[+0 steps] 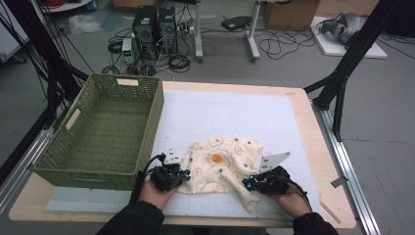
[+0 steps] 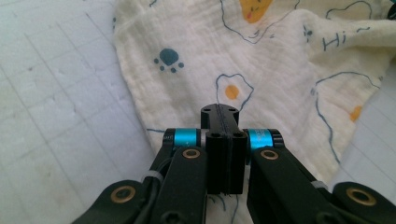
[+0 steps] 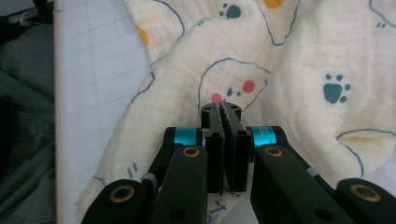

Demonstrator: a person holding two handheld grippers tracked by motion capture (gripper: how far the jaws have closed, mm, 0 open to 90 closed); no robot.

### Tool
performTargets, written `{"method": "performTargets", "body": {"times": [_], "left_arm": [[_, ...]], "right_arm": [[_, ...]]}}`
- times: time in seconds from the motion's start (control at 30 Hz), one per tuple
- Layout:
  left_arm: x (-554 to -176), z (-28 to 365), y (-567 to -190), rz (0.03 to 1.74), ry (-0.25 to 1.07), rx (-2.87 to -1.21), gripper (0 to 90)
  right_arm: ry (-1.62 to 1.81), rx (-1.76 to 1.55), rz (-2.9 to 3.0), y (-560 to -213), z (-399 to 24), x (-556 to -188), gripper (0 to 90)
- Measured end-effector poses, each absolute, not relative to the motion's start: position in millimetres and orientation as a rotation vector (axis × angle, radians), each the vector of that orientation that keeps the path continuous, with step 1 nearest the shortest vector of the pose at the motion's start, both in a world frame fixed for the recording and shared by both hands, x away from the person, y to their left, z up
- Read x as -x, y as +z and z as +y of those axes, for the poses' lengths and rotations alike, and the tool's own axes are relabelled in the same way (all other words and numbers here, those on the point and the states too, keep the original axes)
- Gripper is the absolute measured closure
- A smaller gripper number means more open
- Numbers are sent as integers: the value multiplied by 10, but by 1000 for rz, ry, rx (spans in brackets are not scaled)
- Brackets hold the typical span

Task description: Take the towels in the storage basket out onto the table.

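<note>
A cream cloth (image 1: 222, 164) printed with fried eggs and paw marks lies crumpled on the white grid mat (image 1: 235, 112) near the table's front edge. My left gripper (image 1: 185, 172) sits at the cloth's near left edge. In the left gripper view its jaws (image 2: 219, 112) are pressed together with the cloth (image 2: 280, 60) running under them. My right gripper (image 1: 249, 182) is at the cloth's near right corner. Its jaws (image 3: 221, 109) are shut, with a sliver of the cloth (image 3: 303, 56) pinched at the tips.
A green woven basket (image 1: 151, 127) stands on the table's left side, its right wall close to my left gripper. The person's dark sleeves come in from the bottom edge. Computers, cables and boxes lie on the floor beyond the table.
</note>
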State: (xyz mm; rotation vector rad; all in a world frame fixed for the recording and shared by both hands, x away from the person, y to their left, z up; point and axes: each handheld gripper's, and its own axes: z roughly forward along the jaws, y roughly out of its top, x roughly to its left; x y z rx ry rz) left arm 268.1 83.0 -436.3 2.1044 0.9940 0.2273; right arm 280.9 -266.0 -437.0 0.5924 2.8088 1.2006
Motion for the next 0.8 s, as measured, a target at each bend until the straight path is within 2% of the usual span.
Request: {"method": "performTargets", "body": {"times": [0.13,0.2,0.4,0.6,0.63,0.7,0.8], "left_arm": [[-2605,860,-4312,960,229,-2095,892],[-2637,862,-4292,959,237,-2066,881],[-2847,788,-4279,966,243,-2012,759],[-3075,651,-4412,1030,270,-2026,623],[-3095,637,-4444,1039,280,-2041,629],[-3096,623,-4459,1045,343,-2040,748],[-3105,661,-4453,1060,330,-2039,869]], "right_arm": [[1232,-575,2813,-4338,-2691,-2740,866],[1273,-595,2783,-4300,-2718,-2752,768],[1319,-683,2651,-4175,-2834,-2919,717],[1214,-839,2588,-4293,-2918,-3191,622],[1210,-854,2588,-4310,-2911,-3214,622],[1186,-860,2590,-4347,-2890,-3267,656],[1148,-847,2612,-4405,-2839,-3329,733]]}}
